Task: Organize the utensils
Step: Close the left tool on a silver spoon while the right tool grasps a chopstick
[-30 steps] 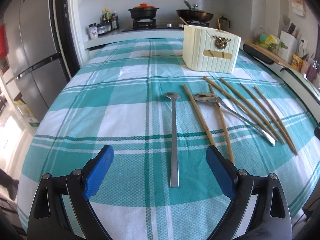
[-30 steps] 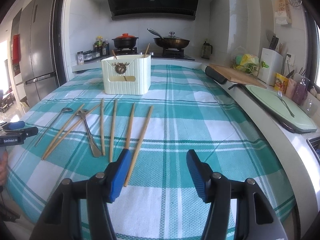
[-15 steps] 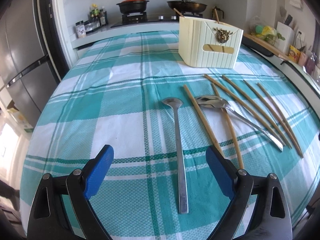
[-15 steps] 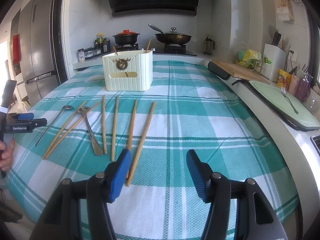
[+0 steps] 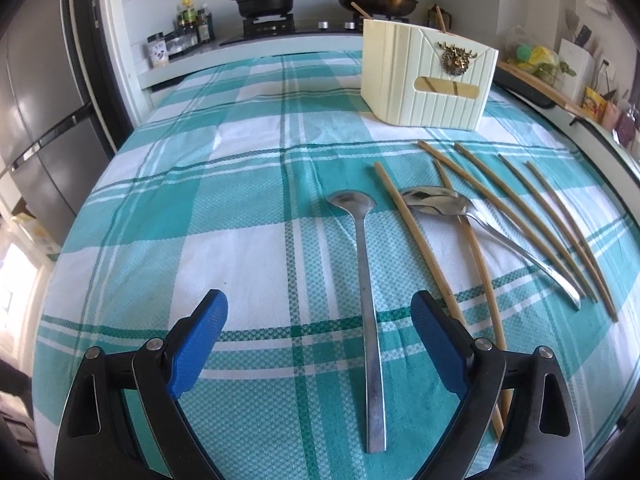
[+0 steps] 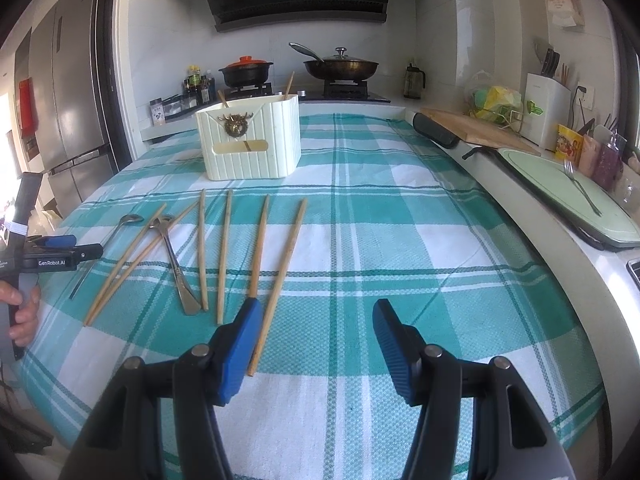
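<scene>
Our left gripper (image 5: 318, 340) hangs low over the near edge of the counter (image 5: 224, 208), its fingers wide apart and empty, with the handle of the lone spoon (image 5: 366, 292) lying between them. Our right gripper (image 6: 316, 344) is likewise spread and holds nothing; the near ends of two chopsticks (image 6: 280, 276) lie just beside its left finger.

The holder (image 5: 426, 76) stands toward the far edge of the counter, with a couple of sticks already in it. The remaining chopsticks fan out between it and us, and a second spoon (image 5: 480, 232) lies across one of them.

The risks we see are these. The spoon handle is thin, flat and slick on the cloth; if we close too high, the pads may skate over it or pinch a fold of the cloth instead. A chopstick also runs close by our left gripper's right finger, so closing could nudge it or catch it along with the spoon. On the right, closing off-centre could roll a stick toward the edge.
</scene>
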`<action>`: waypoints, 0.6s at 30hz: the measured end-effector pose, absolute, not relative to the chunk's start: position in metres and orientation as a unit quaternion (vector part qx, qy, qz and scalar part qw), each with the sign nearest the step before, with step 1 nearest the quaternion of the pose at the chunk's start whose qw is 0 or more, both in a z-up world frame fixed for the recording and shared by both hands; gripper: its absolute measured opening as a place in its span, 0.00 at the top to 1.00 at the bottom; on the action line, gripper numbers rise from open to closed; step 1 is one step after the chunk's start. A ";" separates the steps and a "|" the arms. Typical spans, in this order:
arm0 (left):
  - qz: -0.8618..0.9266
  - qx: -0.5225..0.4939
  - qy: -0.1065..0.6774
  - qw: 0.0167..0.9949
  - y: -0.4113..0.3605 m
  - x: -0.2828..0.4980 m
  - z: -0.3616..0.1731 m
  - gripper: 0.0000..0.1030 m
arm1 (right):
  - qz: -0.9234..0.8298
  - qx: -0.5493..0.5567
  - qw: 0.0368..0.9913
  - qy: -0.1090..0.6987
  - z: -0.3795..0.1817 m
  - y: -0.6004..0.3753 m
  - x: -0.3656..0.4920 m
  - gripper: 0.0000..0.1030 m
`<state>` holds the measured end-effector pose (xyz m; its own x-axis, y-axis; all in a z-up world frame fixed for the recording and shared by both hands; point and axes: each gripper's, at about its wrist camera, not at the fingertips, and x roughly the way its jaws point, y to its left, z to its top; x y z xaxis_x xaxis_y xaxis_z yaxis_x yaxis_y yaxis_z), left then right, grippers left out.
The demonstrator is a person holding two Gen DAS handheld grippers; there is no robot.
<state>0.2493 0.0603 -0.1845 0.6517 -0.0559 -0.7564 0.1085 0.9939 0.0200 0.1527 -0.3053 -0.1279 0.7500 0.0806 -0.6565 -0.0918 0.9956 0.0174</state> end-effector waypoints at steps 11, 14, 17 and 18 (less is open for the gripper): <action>-0.059 0.043 0.429 0.900 0.059 0.273 -0.190 0.16 | 0.058 0.004 0.924 0.377 -0.131 -0.308 0.165 0.47; -0.061 0.055 0.433 0.898 0.055 0.279 -0.193 0.18 | 0.063 0.008 0.920 0.388 -0.131 -0.309 0.173 0.52; -0.062 0.055 0.434 0.897 0.054 0.282 -0.194 0.19 | 0.083 0.017 0.914 0.397 -0.129 -0.308 0.194 0.52; -0.062 0.054 0.435 0.897 0.054 0.282 -0.195 0.19 | 0.088 0.016 0.913 0.397 -0.129 -0.306 0.200 0.52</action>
<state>0.2821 0.0537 -0.1946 0.6146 -0.0640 -0.7862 0.1586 0.9864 0.0437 0.1995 -0.3060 -0.1290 0.6694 0.1737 -0.7223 -0.1476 0.9840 0.0999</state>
